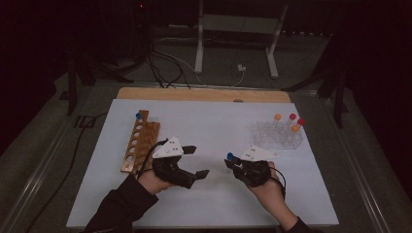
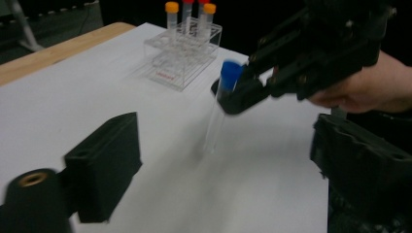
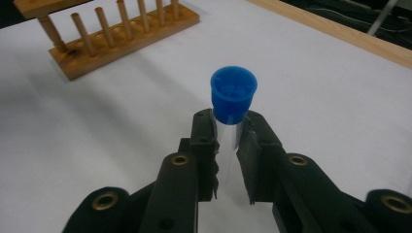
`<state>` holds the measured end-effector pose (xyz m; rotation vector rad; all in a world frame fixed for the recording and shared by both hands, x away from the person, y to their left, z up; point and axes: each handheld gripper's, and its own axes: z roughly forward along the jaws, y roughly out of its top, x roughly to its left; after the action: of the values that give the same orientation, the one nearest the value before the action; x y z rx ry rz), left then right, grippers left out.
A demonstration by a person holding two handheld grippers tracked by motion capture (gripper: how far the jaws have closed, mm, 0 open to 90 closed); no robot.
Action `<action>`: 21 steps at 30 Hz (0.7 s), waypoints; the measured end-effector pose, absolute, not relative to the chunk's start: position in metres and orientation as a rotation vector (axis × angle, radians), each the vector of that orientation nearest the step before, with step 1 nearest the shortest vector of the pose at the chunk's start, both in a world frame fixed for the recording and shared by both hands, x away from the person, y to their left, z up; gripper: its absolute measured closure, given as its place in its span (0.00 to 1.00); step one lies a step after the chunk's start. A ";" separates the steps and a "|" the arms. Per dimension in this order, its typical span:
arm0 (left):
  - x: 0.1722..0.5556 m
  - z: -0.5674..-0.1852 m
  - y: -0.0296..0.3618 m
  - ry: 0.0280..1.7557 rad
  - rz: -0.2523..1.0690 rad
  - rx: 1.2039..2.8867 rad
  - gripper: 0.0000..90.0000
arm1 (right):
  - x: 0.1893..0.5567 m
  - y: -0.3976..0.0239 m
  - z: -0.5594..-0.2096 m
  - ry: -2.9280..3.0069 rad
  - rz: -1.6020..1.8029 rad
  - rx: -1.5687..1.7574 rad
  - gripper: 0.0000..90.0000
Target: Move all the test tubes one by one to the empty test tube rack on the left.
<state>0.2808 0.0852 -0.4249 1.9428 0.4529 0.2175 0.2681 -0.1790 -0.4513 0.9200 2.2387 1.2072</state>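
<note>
My right gripper [image 3: 228, 145] is shut on a clear test tube with a blue cap [image 3: 233, 92], gripping it just under the cap. In the high view, that gripper [image 1: 229, 164] holds the tube [image 1: 230, 156] upright over the middle of the white mat [image 1: 218, 121]. From the left gripper view, the tube [image 2: 221, 102] hangs a little above the mat, pinched by the right gripper [image 2: 238, 94]. My left gripper [image 1: 198, 161] stands open to the tube's left, with nothing between its jaws [image 2: 233, 170].
A wooden tube rack [image 1: 140, 141] lies at the mat's left with one blue-capped tube [image 1: 138, 116] at its far end. A clear plastic rack [image 1: 278, 136] at the right holds several orange- and red-capped tubes. A wooden table edge [image 1: 204, 94] runs beyond the mat.
</note>
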 end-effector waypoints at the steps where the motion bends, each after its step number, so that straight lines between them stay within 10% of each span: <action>1: 0.282 -0.424 0.083 0.448 0.215 1.943 0.18 | 0.268 -0.178 -0.452 2.243 1.209 0.912 0.86; 21: 0.293 -0.425 0.038 0.385 0.254 1.975 0.63 | 0.263 -0.172 -0.452 2.277 1.237 0.891 0.86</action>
<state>0.2925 0.0382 -0.4246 1.9748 0.3853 0.2543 0.2628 -0.1719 -0.4524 0.8913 2.2769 1.2365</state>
